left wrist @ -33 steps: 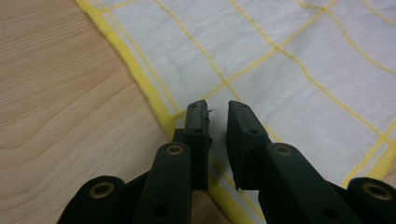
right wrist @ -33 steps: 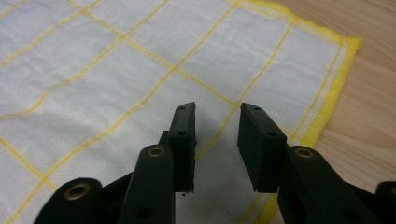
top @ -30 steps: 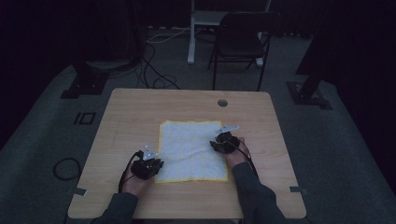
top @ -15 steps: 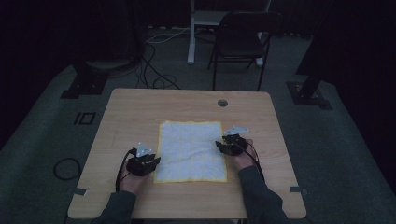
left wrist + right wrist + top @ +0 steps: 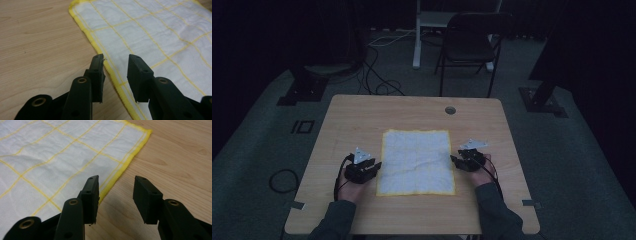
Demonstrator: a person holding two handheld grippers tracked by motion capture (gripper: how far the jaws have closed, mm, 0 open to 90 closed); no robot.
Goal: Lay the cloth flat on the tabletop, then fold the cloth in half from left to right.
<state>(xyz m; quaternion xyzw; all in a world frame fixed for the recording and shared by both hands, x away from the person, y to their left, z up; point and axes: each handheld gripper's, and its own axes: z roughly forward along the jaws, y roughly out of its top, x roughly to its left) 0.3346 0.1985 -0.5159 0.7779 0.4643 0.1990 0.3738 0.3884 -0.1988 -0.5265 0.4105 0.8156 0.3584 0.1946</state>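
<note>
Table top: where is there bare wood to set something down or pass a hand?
Free patches on the table: the far strip between the cloth and the cable hole, the left margin, and the near edge below the cloth. Tightest beside the cloth's side hems, where the left gripper and right gripper sit, jaws open.

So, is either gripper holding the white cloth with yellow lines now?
No. The left gripper and right gripper are open at the cloth's edges, jaws just opening, gripping nothing.
</note>
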